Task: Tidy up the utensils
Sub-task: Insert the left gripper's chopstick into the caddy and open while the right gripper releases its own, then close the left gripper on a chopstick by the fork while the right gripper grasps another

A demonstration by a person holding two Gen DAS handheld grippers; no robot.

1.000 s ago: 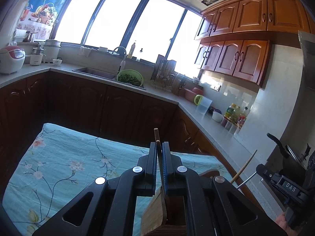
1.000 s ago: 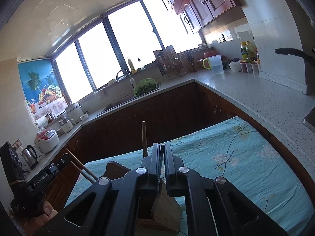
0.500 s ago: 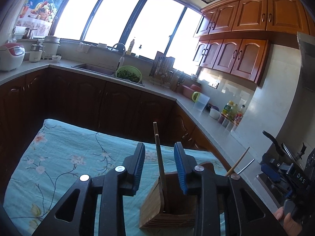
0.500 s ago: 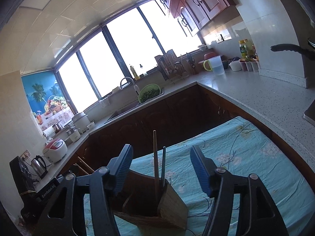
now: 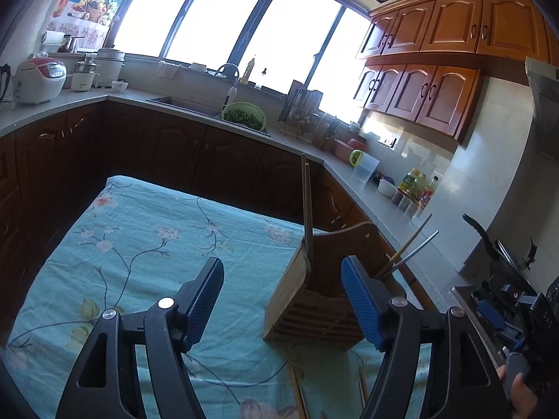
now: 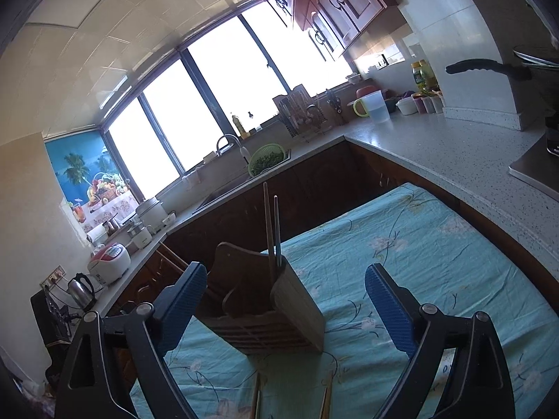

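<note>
the left gripper [image 5: 283,300] is wide apart and holds nothing. the right gripper [image 6: 284,309] is wide apart too, with nothing in it. the wooden holder [image 5: 314,300] stands on the blue flower cloth [image 5: 139,237], near the cloth's right edge. two sticks [image 5: 306,202] stand up in one corner of the holder. two more sticks [image 5: 412,244] lean out of its far right side. some loose sticks [image 6: 256,398] lie flat on the cloth by its near edge.
</note>
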